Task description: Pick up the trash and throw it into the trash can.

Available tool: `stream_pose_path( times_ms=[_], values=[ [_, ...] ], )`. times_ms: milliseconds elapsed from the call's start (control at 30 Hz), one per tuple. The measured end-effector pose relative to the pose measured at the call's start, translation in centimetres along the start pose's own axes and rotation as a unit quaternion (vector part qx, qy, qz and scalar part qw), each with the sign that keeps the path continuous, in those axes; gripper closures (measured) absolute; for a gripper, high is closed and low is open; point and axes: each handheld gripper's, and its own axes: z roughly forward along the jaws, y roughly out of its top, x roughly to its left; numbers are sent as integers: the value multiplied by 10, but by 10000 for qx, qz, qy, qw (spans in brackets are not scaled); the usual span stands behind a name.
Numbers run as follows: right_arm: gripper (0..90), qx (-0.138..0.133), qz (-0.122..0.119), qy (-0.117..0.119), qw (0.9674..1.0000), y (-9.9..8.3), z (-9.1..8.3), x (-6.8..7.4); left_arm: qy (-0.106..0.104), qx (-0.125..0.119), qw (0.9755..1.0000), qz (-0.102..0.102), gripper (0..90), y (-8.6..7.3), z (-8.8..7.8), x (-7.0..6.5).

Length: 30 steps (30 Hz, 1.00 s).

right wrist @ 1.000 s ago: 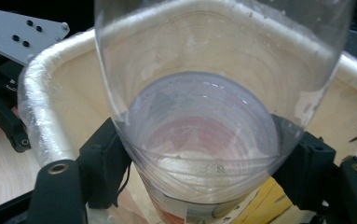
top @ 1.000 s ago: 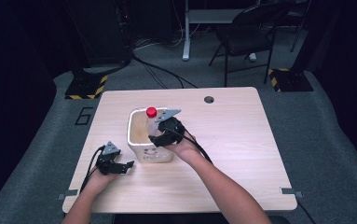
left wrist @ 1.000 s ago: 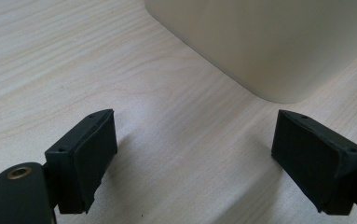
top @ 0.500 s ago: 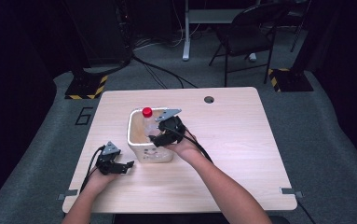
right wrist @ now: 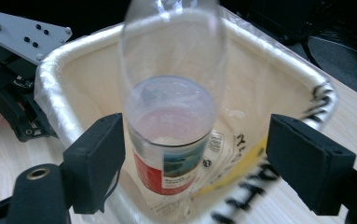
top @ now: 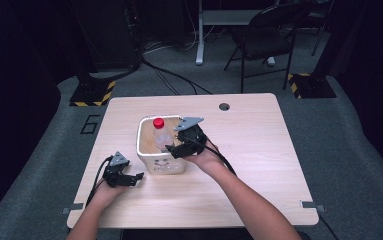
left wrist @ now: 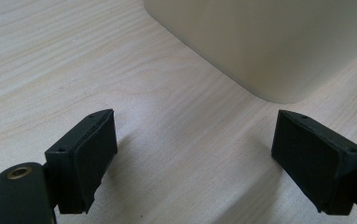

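Note:
A clear plastic bottle [top: 162, 138] with a red cap [top: 158, 122] stands tilted inside a white bin [top: 141, 136] on the wooden table [top: 259, 150]. My right gripper [top: 172, 149] hangs over the bin's right rim. In the right gripper view it [right wrist: 204, 163] is open, its jaws wide on either side of the bottle [right wrist: 171, 116], whose red label sits low in the bin [right wrist: 278, 56]. My left gripper [top: 137, 177] rests open on the table just left of the bin's front corner. In the left gripper view it [left wrist: 195, 158] holds nothing, facing the bin's wall [left wrist: 269, 42].
A round cable hole [top: 224, 106] lies in the table's far side. Beyond the table a black chair [top: 264, 45] and a white desk leg [top: 199, 35] stand on grey carpet with cables. Striped floor markers [top: 91, 95] flank the table.
The bottle's red cap has shifted slightly left and a little lower in the bin. Both grippers have stayed about where they were.

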Motion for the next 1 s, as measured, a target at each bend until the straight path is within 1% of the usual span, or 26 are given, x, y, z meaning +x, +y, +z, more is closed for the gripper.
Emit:
stream_pose_path(
  times_ms=[33,67,167,200,333,367,500,700,800,833,900,933,1000],
  values=[
    [195,0,0,0,10000,0,0,0,0,0,10000,0,140,0,0,0],
    [196,-5,31,1,10000,-2,-6,-3,1,-1,10000,0,140,0,0,0],
    [199,-16,9,5,10000,-4,-11,-4,-3,2,10000,4,140,0,0,0],
    [201,-30,-1,0,10000,-7,-17,-6,1,-1,10000,3,140,0,0,0],
    [205,-60,34,4,10000,-13,-26,-9,3,-1,10000,1,140,0,0,0],
    [207,-70,3,-1,10000,-15,-28,-11,3,-1,10000,1,140,0,0,0],
    [211,-77,26,5,10000,-21,-34,-13,3,-1,10000,1,140,0,0,0],
    [222,-71,-9,-20,10000,-35,-45,-19,2,-2,10000,4,140,0,0,0],
    [225,-72,72,-46,9999,-42,-50,-22,2,-1,10000,2,140,0,0,0],
    [228,-92,100,-60,9999,-48,-53,-24,2,-2,10000,3,140,0,0,0],
    [229,-90,98,-76,9999,-50,-55,-25,3,-2,10000,0,140,0,0,0],
    [232,-73,81,-105,9999,-55,-57,-26,2,-1,10000,3,140,0,0,0],
    [236,-58,96,-124,9999,-59,-58,-26,2,-1,10000,1,140,0,0,0]
  ],
)
